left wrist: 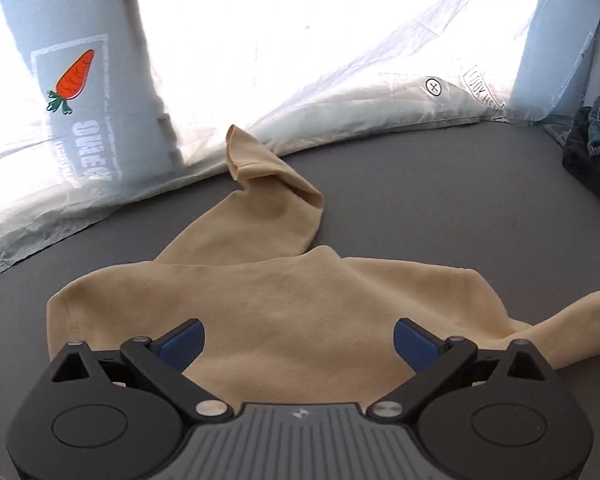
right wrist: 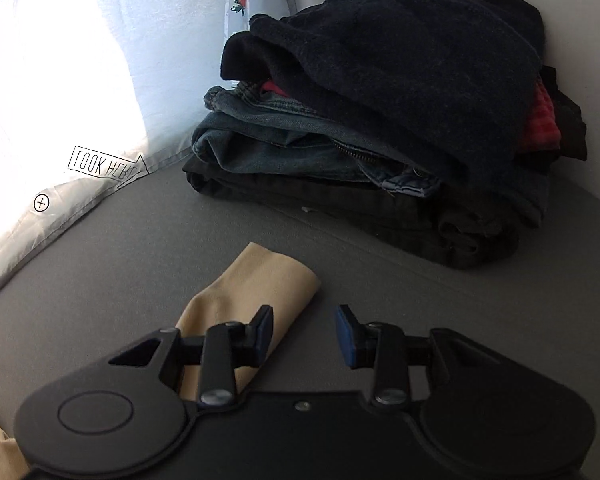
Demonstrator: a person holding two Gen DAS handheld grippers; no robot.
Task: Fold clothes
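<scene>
A tan long-sleeved top (left wrist: 284, 312) lies spread on the grey bed surface (left wrist: 420, 200), its body bunched flat toward the near side. One sleeve (left wrist: 276, 184) runs away toward the white printed bedding (left wrist: 340, 92) and doubles back on itself near the cuff. The other sleeve trails off to the right, and its cuff end (right wrist: 260, 280) shows in the right wrist view lying flat on the grey. The left gripper (left wrist: 299, 342) hangs over the body of the top with its blue-padded jaws spread wide, nothing between them, the fabric lying beneath. The right gripper (right wrist: 304, 332) has its jaws parted a moderate way, and they grip nothing; the sleeve cuff passes under its left finger (right wrist: 260, 332) rather than between the pads. Beyond it, against the wall, stands a stack of folded clothes (right wrist: 380, 120): black garments at the bottom, blue jeans (right wrist: 284, 136) in the middle, a dark knit on top, a bit of red cloth (right wrist: 542, 120) showing at the side. A carrot print (left wrist: 74, 78) marks the pale blue bedding panel at the far left.
</scene>
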